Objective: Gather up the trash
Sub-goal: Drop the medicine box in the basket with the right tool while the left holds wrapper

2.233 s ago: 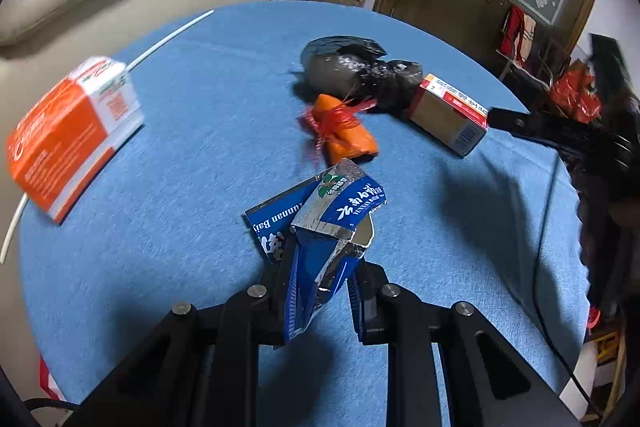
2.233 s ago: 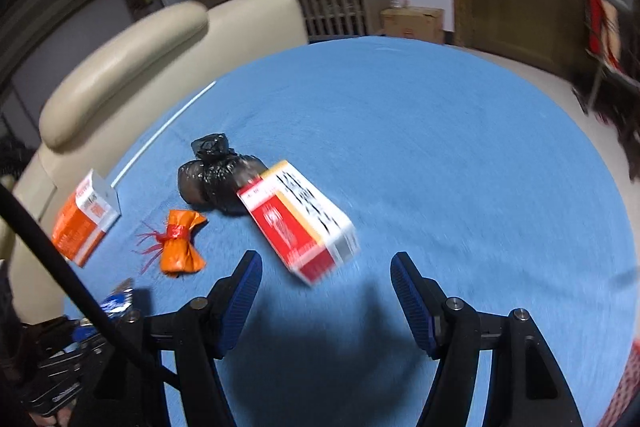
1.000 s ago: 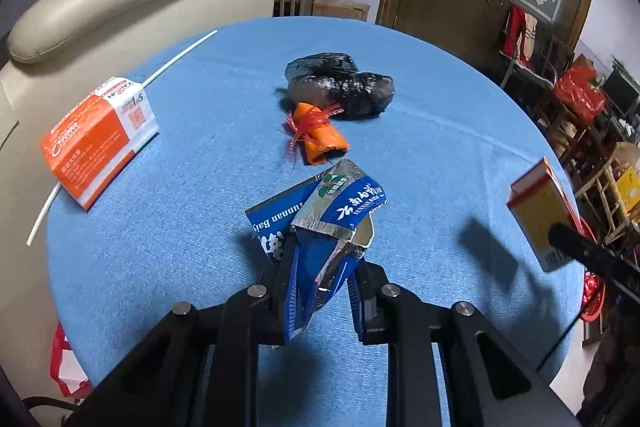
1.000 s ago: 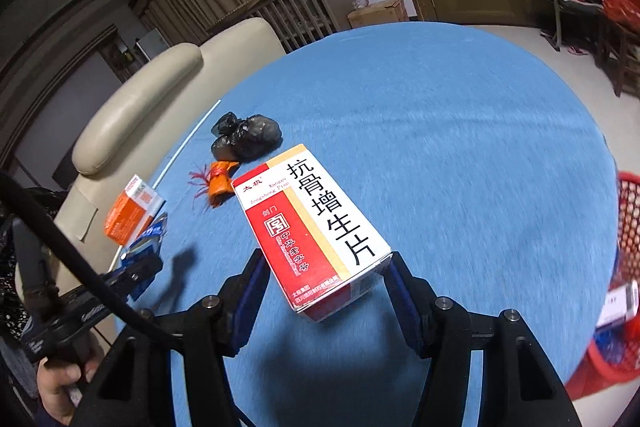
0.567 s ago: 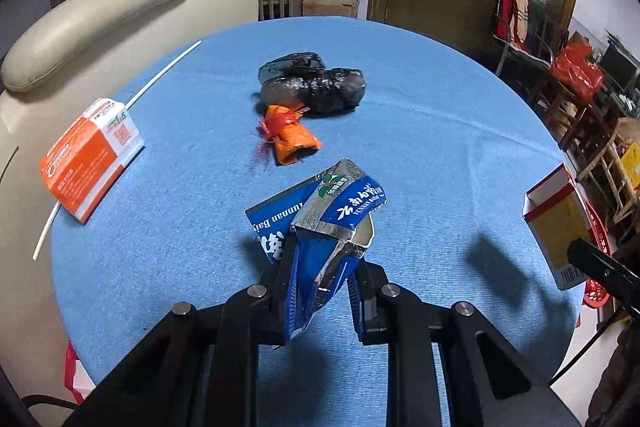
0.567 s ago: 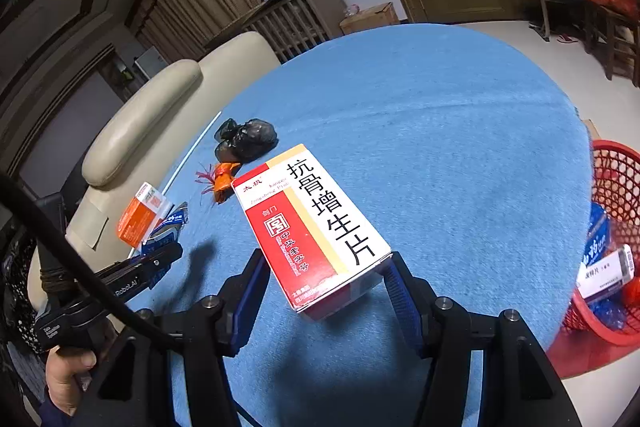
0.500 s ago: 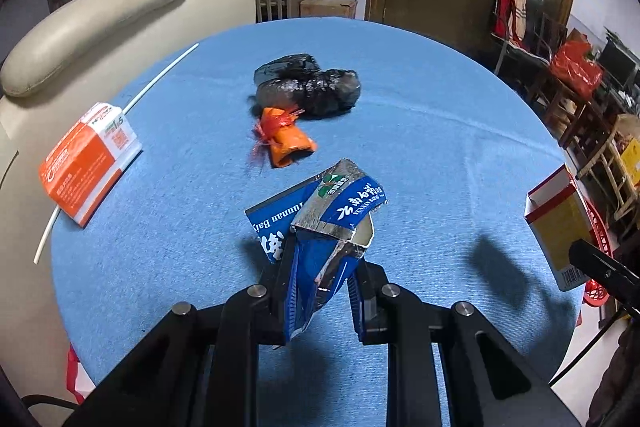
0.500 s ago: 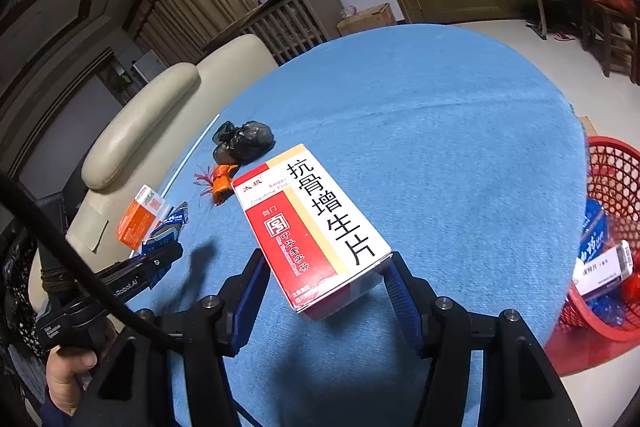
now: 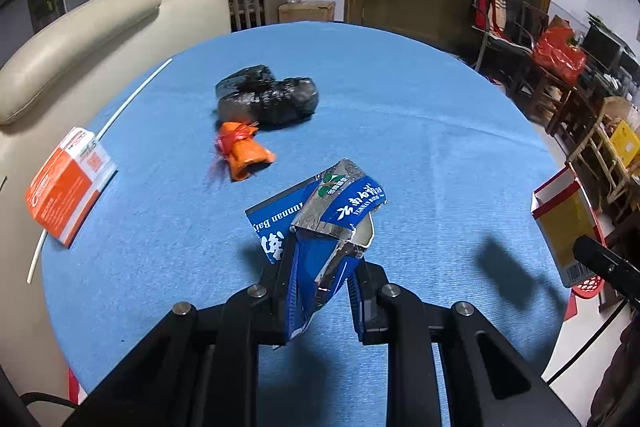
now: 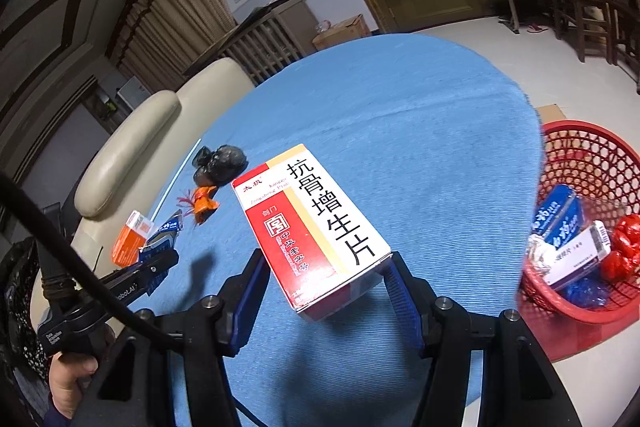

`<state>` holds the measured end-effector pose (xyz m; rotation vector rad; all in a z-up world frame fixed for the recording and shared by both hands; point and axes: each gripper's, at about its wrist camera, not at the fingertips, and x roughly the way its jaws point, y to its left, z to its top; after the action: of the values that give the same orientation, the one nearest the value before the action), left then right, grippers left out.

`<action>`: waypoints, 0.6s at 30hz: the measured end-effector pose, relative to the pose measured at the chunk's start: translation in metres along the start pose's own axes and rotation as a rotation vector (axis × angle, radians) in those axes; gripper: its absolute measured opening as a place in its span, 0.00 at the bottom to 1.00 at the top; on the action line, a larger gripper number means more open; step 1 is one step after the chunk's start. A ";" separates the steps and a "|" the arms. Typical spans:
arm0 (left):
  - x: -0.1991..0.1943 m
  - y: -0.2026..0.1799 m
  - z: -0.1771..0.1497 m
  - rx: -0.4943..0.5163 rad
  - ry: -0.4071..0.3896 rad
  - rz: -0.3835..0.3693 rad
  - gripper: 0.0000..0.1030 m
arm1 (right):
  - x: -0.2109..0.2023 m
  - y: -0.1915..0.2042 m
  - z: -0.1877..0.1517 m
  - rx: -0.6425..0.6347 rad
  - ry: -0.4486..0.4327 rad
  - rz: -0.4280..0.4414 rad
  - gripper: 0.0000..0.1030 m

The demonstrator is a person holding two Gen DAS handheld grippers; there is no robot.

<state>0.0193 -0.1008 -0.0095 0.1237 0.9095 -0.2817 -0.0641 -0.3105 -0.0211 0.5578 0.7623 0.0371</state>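
Left gripper (image 9: 320,283) clamped on a crumpled blue carton (image 9: 328,223) above the blue table (image 9: 420,131). Right gripper (image 10: 324,291) grips a red-and-white medicine box (image 10: 308,223); red basket (image 10: 592,163) beside the table.

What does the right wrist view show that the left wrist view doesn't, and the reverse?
Only the right wrist view: the red basket's inside, with trash already in it, and the red box's printed face. Only the left wrist view: the blue wrapper close up, clamped in the left gripper. Both: the blue table, black bag, orange wrapper and orange box.
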 end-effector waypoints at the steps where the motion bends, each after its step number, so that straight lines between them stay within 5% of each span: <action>1: 0.000 -0.002 0.001 0.006 -0.001 -0.002 0.22 | -0.002 -0.002 0.000 0.007 -0.005 -0.002 0.60; 18: -0.008 -0.057 0.015 0.086 -0.028 -0.074 0.22 | -0.078 -0.093 0.010 0.179 -0.172 -0.144 0.60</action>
<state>0.0089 -0.1567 0.0068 0.1649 0.8753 -0.3910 -0.1294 -0.4122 -0.0106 0.6652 0.6398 -0.2119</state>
